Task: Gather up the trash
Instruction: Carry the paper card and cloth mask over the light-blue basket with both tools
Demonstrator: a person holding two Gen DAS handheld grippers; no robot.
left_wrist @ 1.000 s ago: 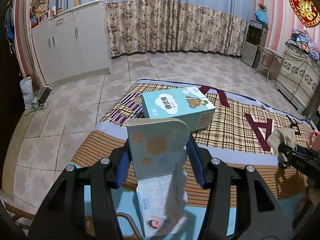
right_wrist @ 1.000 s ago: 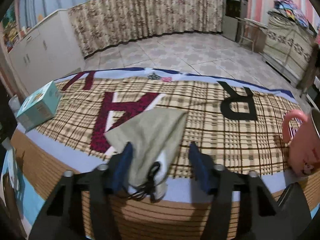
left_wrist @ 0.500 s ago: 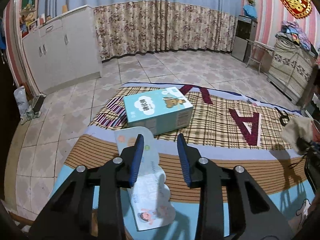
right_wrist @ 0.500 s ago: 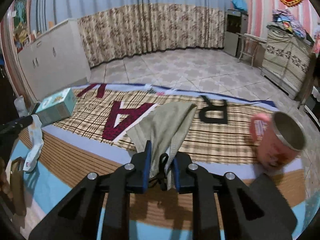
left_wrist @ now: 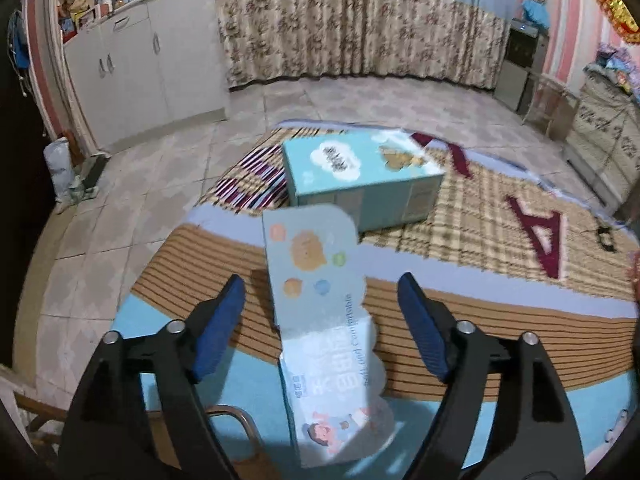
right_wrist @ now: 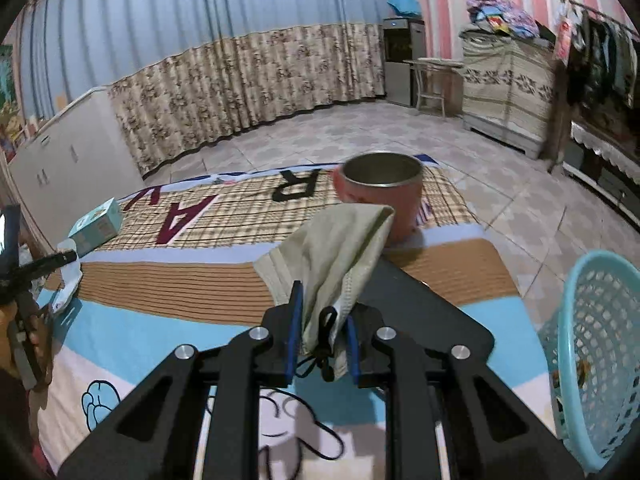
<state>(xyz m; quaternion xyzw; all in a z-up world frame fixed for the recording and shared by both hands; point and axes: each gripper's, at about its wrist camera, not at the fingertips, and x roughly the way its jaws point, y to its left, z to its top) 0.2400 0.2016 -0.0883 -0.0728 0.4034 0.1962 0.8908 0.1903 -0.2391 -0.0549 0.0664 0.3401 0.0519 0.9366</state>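
A pale blue printed card wrapper (left_wrist: 320, 312) lies on the striped bed cover, bent and hanging over the near edge. My left gripper (left_wrist: 320, 284) straddles it with the jaws opening wide, and neither blue pad touches it. My right gripper (right_wrist: 322, 308) is shut on a beige cloth piece with a black cord (right_wrist: 340, 248), held up above the cover. A light blue plastic basket (right_wrist: 596, 360) stands on the floor to the right of that gripper. The wrapper (right_wrist: 70, 284) also shows at the far left of the right wrist view.
A teal tissue box (left_wrist: 360, 176) sits on the plaid mat just beyond the wrapper. A pink metal-lined mug (right_wrist: 380, 196) stands behind the held cloth. A dark flat slab (right_wrist: 432, 312) lies under the right gripper. White cabinets (left_wrist: 152, 68) and tiled floor surround the bed.
The left jaws closed, then spread wide, leaving the wrapper lying loose between them. The right gripper shut on the cloth, lifted it off the mat and swung right; mug and basket came into view.
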